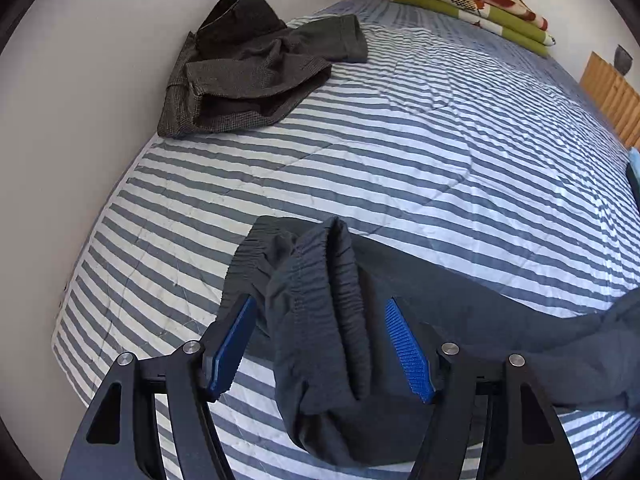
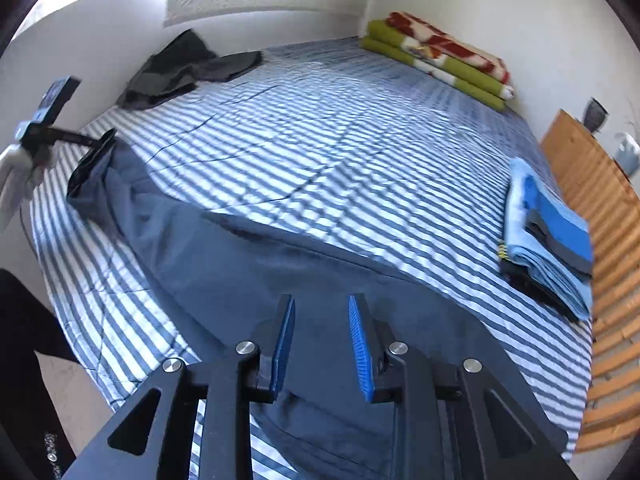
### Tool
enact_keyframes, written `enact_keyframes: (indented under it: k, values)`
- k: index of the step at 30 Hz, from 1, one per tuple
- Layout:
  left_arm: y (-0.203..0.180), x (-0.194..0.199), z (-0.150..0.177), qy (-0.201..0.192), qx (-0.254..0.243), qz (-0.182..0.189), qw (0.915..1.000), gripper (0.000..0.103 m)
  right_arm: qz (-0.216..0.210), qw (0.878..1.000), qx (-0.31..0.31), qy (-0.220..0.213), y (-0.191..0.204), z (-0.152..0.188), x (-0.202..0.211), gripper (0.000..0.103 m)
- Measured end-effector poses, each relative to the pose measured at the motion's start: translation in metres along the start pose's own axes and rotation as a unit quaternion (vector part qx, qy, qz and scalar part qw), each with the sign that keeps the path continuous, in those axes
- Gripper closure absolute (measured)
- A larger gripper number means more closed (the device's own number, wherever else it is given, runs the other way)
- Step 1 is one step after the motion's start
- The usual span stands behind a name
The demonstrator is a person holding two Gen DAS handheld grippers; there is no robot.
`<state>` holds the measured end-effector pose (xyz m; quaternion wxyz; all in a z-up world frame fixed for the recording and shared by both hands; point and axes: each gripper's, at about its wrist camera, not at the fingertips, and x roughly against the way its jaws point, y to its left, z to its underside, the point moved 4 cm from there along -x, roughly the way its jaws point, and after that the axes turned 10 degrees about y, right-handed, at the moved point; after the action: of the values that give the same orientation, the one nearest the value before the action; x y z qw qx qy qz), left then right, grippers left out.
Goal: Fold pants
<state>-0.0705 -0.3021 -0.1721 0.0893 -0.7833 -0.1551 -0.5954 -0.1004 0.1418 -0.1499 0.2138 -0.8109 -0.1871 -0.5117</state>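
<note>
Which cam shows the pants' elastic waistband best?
Left wrist. The gathered waistband sits bunched right between the open left tongs, stitching visible. Right wrist shows it only as a small, blurred dark end at far left, beside the other tongs.

I see bright daylight flooding in from the upper left of my right wrist view, washing out the white wall (image 2: 100, 32). That view is motion-blurred; my left wrist view is sharp. Both bend strongly, with dark corners.
</note>
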Motion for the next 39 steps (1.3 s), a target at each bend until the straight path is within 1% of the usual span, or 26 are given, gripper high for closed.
enact_keyframes:
  k: [1,2,3,6,9,10,11,13,15,17,19,21,22,23,24,25,26,27,28,29,30,32,33,36,37,39]
  values:
    - [0.008,-0.003,-0.001,0.003,0.011,0.004,0.9999,0.039,-0.006,1.0,0.016,0.006,0.014,-0.003,-0.008,0.078]
    - [0.018,-0.007,-0.001,0.008,0.018,0.007,0.9998,0.056,-0.012,0.999,0.031,0.011,0.026,-0.006,-0.015,0.078]
    - [0.029,-0.009,0.0,0.012,0.026,0.007,0.9996,0.066,-0.016,0.999,0.044,0.017,0.038,-0.008,-0.023,0.078]
    - [0.067,-0.009,0.008,0.006,0.05,-0.02,0.9985,0.067,-0.02,0.997,0.068,0.033,0.054,-0.005,-0.04,0.078]
    - [0.112,-0.008,0.022,0.011,0.082,-0.092,0.9923,0.067,-0.032,0.997,0.06,0.042,0.052,-0.007,-0.049,0.078]
    - [0.124,-0.006,0.025,0.011,0.094,-0.092,0.9913,0.067,-0.037,0.997,0.053,0.042,0.048,-0.008,-0.049,0.078]
    - [0.133,-0.003,0.027,0.008,0.102,-0.079,0.9916,0.067,-0.041,0.997,0.045,0.041,0.042,-0.011,-0.048,0.078]
    - [0.137,0.01,0.03,-0.007,0.104,-0.037,0.9939,0.059,-0.042,0.998,0.031,0.037,0.032,-0.019,-0.046,0.078]
    - [0.124,0.019,0.028,-0.02,0.081,0.008,0.9965,0.036,-0.043,0.998,0.017,0.037,0.019,-0.03,-0.047,0.078]
    - [0.1,0.021,0.024,-0.011,0.051,0.053,0.9972,0.027,-0.047,0.998,0.003,0.043,0.007,-0.041,-0.05,0.077]
    - [0.079,0.015,0.02,0.018,0.057,0.104,0.9928,0.026,-0.051,0.997,-0.016,0.048,-0.002,-0.05,-0.056,0.077]
    - [0.064,0.002,0.014,0.042,0.085,0.146,0.9848,0.024,-0.059,0.996,-0.03,0.051,-0.007,-0.054,-0.06,0.077]
    - [0.055,-0.007,0.01,0.053,0.086,0.144,0.9845,0.024,-0.062,0.996,-0.034,0.051,-0.008,-0.055,-0.061,0.077]
    - [0.048,-0.017,0.007,0.062,0.083,0.124,0.9868,0.024,-0.064,0.996,-0.033,0.052,-0.007,-0.055,-0.061,0.077]
    - [0.042,-0.025,0.006,0.069,0.076,0.106,0.989,0.029,-0.063,0.996,-0.029,0.053,-0.004,-0.053,-0.062,0.077]
    - [0.038,-0.034,0.005,0.074,0.072,0.093,0.9903,0.04,-0.054,0.997,-0.02,0.056,-0.002,-0.05,-0.062,0.077]
    - [0.037,-0.041,0.005,0.081,0.072,0.084,0.9906,0.073,-0.044,0.997,-0.012,0.059,0.0,-0.046,-0.064,0.077]
    - [0.036,-0.043,0.006,0.084,0.076,0.083,0.9901,0.092,-0.037,0.997,-0.005,0.063,0.0,-0.042,-0.065,0.077]
    - [0.035,-0.042,0.006,0.076,0.08,0.09,0.9898,0.094,-0.036,0.997,0.0,0.068,0.0,-0.037,-0.068,0.077]
    - [0.035,-0.037,0.005,0.063,0.081,0.089,0.9908,0.1,-0.036,0.997,0.001,0.074,-0.002,-0.033,-0.07,0.077]
    - [0.034,-0.029,0.004,0.05,0.081,0.089,0.9915,0.101,-0.034,0.996,-0.002,0.079,-0.005,-0.028,-0.074,0.077]
    - [0.03,0.0,0.0,0.013,0.075,0.112,0.9908,0.101,-0.028,0.996,-0.015,0.087,-0.014,-0.02,-0.078,0.077]
    - [0.03,0.019,-0.001,-0.01,0.072,0.129,0.989,0.101,-0.029,0.995,-0.021,0.091,-0.019,-0.016,-0.08,0.077]
    - [0.039,0.079,0.007,-0.077,0.072,0.176,0.9787,0.101,-0.029,0.994,-0.034,0.096,-0.028,-0.007,-0.081,0.077]
    - [0.045,0.092,0.014,-0.088,0.073,0.181,0.9769,0.101,-0.031,0.994,-0.036,0.097,-0.029,-0.003,-0.081,0.077]
    - [0.061,0.101,0.037,-0.089,0.076,0.175,0.9776,0.101,-0.034,0.994,-0.035,0.1,-0.028,0.002,-0.081,0.077]
